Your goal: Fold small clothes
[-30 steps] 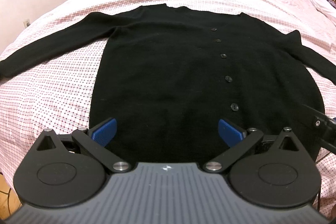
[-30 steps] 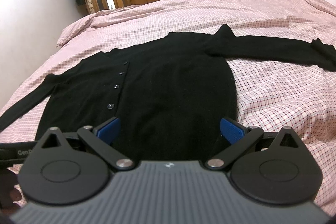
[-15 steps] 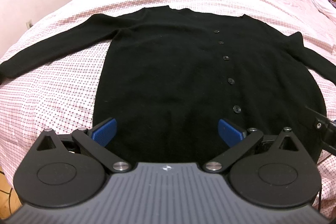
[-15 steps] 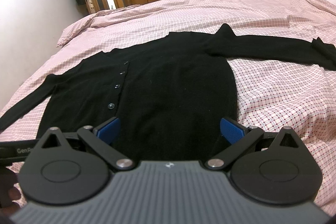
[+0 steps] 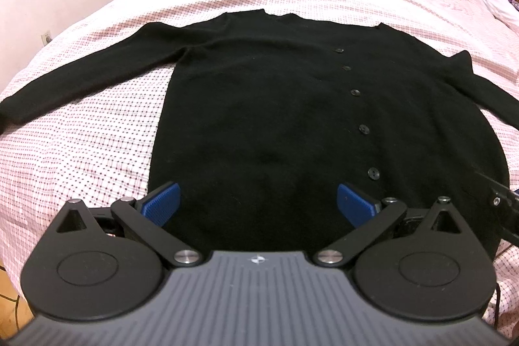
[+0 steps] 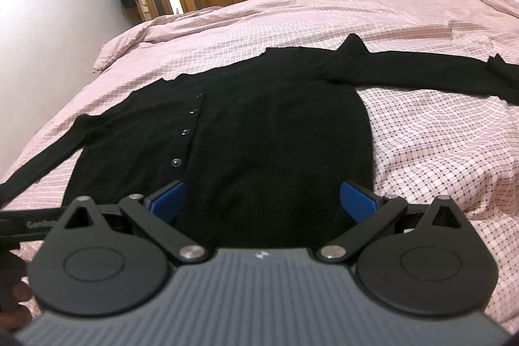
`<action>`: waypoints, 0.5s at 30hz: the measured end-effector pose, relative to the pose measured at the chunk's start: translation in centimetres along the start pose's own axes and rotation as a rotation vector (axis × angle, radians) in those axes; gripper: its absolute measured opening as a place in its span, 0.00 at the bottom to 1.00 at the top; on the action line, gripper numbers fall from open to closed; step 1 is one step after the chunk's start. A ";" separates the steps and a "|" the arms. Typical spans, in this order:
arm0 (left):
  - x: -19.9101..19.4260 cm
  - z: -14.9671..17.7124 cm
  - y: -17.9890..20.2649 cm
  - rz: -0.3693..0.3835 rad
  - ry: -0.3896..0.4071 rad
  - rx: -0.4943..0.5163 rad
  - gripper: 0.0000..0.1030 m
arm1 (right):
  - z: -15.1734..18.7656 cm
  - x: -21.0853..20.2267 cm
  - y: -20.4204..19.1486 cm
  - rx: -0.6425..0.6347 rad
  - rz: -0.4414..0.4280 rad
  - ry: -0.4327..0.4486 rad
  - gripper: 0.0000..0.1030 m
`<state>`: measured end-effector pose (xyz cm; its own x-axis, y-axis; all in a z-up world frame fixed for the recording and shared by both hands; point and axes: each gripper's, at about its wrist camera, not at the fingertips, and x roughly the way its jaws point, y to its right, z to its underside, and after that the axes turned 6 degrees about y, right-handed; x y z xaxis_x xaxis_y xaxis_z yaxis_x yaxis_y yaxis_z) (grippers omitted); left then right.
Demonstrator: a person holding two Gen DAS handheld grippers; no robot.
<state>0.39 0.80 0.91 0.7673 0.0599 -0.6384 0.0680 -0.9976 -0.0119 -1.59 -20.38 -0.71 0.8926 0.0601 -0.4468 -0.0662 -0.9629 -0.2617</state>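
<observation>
Bedspread (image 5: pixel 81 151), pink check, beneath all; black cardigan (image 5: pixel 275 106) flat, buttoned, sleeves outspread, hem just ahead of left gripper (image 5: pixel 258 205) and right gripper (image 6: pixel 262 203), both spread wide and empty; folding not begun, next likely calls for pinching hem corners or a sleeve.
</observation>
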 end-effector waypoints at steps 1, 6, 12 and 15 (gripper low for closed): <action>0.1 -0.1 -0.1 0.001 -0.001 0.002 1.00 | 0.0 0.0 0.1 0.002 -0.006 0.002 1.00; 0.6 -0.7 -0.2 -0.001 0.006 0.019 1.00 | -0.3 0.2 0.2 0.007 -0.035 0.023 1.00; 1.7 -1.9 -0.2 0.021 0.001 0.036 1.00 | -1.3 1.0 1.4 0.066 -0.040 0.059 1.00; 2.5 -2.9 0.0 0.039 -0.005 0.039 1.00 | -2.4 2.1 3.0 0.140 -0.004 0.045 1.00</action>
<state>4.17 1.03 1.60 0.7657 0.0205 -0.6429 0.0128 -0.9998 -0.0167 1.16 -23.79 -0.41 0.9120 0.0488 -0.4074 -0.1213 -0.9164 -0.3814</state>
